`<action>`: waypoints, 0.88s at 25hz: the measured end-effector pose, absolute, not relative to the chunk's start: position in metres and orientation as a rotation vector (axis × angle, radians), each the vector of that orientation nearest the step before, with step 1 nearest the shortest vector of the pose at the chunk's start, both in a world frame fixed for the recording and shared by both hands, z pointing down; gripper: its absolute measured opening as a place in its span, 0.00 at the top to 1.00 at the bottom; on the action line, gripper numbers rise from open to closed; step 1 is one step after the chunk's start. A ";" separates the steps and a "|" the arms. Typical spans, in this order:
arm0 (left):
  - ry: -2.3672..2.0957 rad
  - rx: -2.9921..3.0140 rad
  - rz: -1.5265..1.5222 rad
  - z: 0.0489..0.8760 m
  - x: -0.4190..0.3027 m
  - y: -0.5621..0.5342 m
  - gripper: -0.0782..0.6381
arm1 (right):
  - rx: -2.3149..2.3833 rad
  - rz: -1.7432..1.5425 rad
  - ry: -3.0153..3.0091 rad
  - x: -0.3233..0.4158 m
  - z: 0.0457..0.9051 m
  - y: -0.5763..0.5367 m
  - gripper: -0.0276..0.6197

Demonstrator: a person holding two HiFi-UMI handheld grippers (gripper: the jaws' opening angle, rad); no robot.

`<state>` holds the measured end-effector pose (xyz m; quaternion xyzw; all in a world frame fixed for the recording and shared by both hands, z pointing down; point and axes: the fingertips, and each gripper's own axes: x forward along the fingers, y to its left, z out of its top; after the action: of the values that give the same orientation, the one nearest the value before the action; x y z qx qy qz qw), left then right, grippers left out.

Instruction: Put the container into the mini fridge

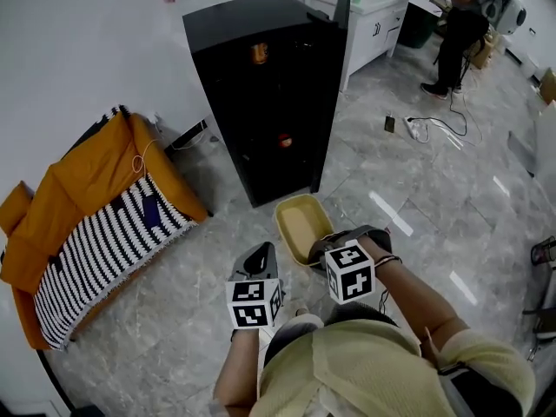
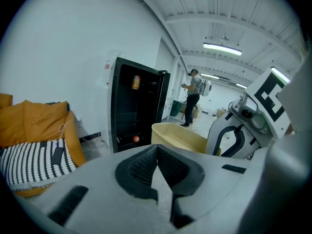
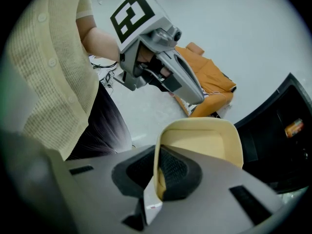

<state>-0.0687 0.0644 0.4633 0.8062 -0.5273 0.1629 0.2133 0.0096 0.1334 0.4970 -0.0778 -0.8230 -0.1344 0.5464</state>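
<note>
An orange sofa (image 1: pixel 82 189) with a black-and-white striped blanket (image 1: pixel 104 250) over it stands against the wall at far left. A dark phone on a cable (image 1: pixel 150 211) lies on the stripes.

The left tongs (image 1: pixel 257 272) are held low and near, over the grey marble floor (image 1: pixel 434 198). In the left gripper view their jaws are pressed together with nothing between them (image 2: pixel 157 155). The container passes just to their right and does not touch them.

Beyond stands the black mini fridge (image 1: pixel 269 85), its front open towards the person and its door (image 1: pixel 340 11) swung away on the right. An orange can (image 1: pixel 259 54) sits on an upper shelf inside, and a small red thing (image 1: pixel 285 141) lower down.

The cream container (image 1: pixel 301 227) hangs open side up, empty, over the floor just in front of the fridge, on the near side of its opening and outside it. The right tongs (image 1: pixel 334 248) grip it at its near right corner. In the right gripper view the jaws (image 3: pixel 158 172) are closed on the near wall of the container (image 3: pixel 204 140), one pad outside the wall and one inside the tub. The rest of the tub reaches away from the tongs towards the fridge.

Far right, a white cabinet (image 1: pixel 373 20) stands against the wall, a power strip with its cord (image 1: pixel 415 129) lies on the floor, and another person (image 1: pixel 456 33) stands well beyond it.
</note>
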 end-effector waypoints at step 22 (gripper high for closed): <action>-1.539 2.269 0.450 0.442 -0.097 0.024 0.86 | -0.190 -0.366 -1.920 -0.009 0.475 0.074 0.91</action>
<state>-0.0967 0.0238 0.4420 0.8032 -0.5447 0.1595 0.1807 -0.0094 0.0745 0.4749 -0.0807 -0.8131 -0.1549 0.5553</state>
